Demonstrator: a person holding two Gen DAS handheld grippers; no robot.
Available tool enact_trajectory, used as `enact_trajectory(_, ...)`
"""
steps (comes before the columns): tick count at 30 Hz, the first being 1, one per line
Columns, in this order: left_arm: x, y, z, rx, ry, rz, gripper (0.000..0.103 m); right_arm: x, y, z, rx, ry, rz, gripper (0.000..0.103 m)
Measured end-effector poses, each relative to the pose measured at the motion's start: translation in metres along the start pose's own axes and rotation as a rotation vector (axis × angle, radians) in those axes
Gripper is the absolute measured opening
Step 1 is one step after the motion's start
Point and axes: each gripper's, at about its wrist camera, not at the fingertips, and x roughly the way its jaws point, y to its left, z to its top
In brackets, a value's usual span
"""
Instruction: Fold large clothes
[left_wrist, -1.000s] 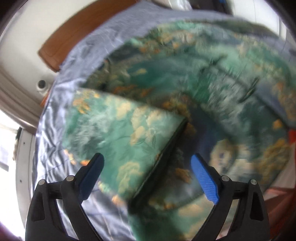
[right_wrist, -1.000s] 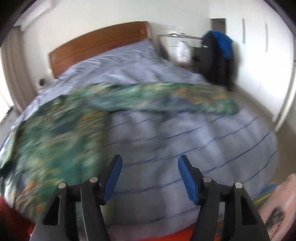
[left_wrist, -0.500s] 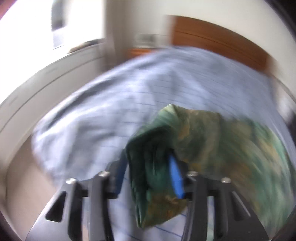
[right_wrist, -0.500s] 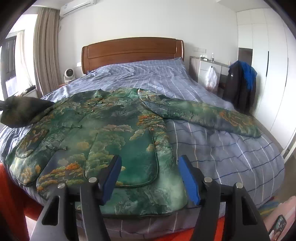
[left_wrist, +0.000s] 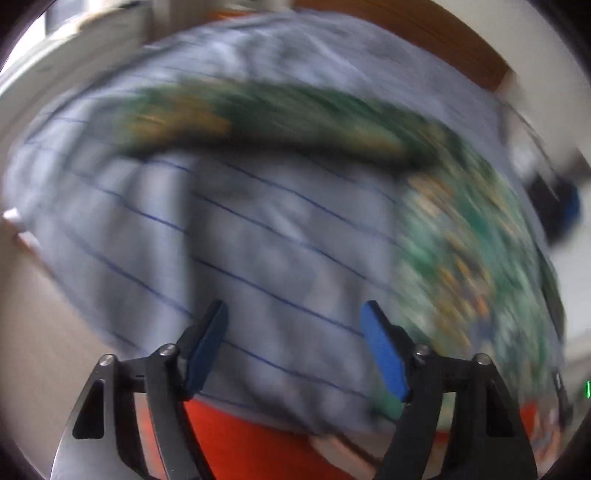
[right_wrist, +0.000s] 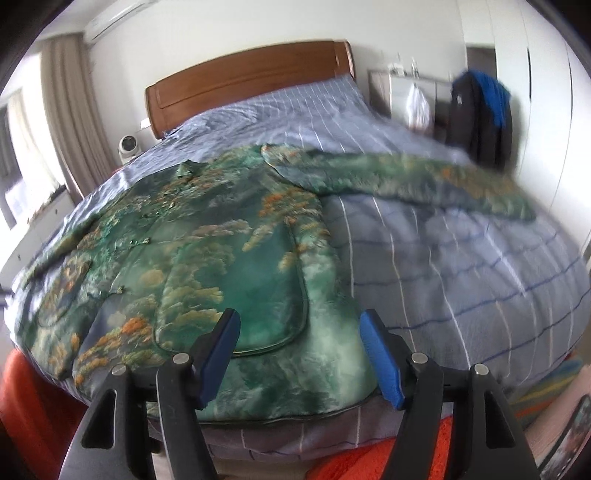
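Blue-lined grey bedding covers the bed (right_wrist: 461, 266), where one glossy green jacket (right_wrist: 221, 258) with an orange-and-cream landscape print lies flat, collar toward the wooden headboard (right_wrist: 251, 77) and hem at the near edge. Its two sleeves (right_wrist: 406, 177) stretch sideways. Both the left hand-held gripper (left_wrist: 295, 343) and the right hand-held gripper (right_wrist: 301, 354) hover spread apart, empty.

Green patterned jacket (right_wrist: 207, 258) — spread flat, sleeves out
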Motion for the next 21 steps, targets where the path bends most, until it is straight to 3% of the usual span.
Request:
enact_trajectory(3, 0.033, -0.053, -0.023, 0.132, 0.095, -0.091, 0.078, 0.012, -0.026, 0.006, 0.092, 0.085, 0.060, 0.073)
enact_trajectory(7, 0.057, -0.092, -0.037, 0.246, 0.146, -0.077, 0.072, 0.032, -0.049, 0.004, 0.158, 0.212, 0.173, 0.073)
enact_trajectory(8, 0.059, -0.097, -0.040, 0.251, 0.151, -0.075, 0.056, 0.037, -0.050, 0.002, 0.161, 0.238, 0.191, 0.073)
enact_trajectory(9, 0.058, -0.100, -0.044, 0.254, 0.154, -0.074, 0.030, 0.043, -0.050, 0.000, 0.159, 0.265, 0.224, 0.070)
enact_trajectory(10, 0.057, -0.103, -0.047, 0.264, 0.148, -0.051, 0.021, 0.048, -0.048, -0.001, 0.150, 0.294, 0.250, 0.063)
enact_trajectory(12, 0.049, -0.101, -0.053, 0.261, 0.124, -0.056, 0.012, 0.057, -0.041, -0.004, 0.090, 0.337, 0.204, 0.020)
enact_trajectory(13, 0.044, -0.100, -0.054, 0.247, 0.108, -0.075, 0.012, 0.056, -0.040, -0.003, 0.068, 0.338, 0.168, 0.017)
enact_trajectory(16, 0.030, -0.089, -0.061, 0.225, 0.086, -0.099, 0.011, 0.039, -0.042, 0.001, 0.091, 0.314, 0.166, 0.014)
enact_trajectory(19, 0.042, -0.086, -0.068, 0.221, 0.091, -0.065, 0.012, 0.028, -0.034, -0.003, 0.033, 0.297, 0.106, 0.013)
enact_trajectory(21, 0.048, -0.087, -0.064, 0.218, 0.082, -0.035, 0.018, 0.038, -0.031, -0.011, 0.017, 0.312, 0.077, 0.014)
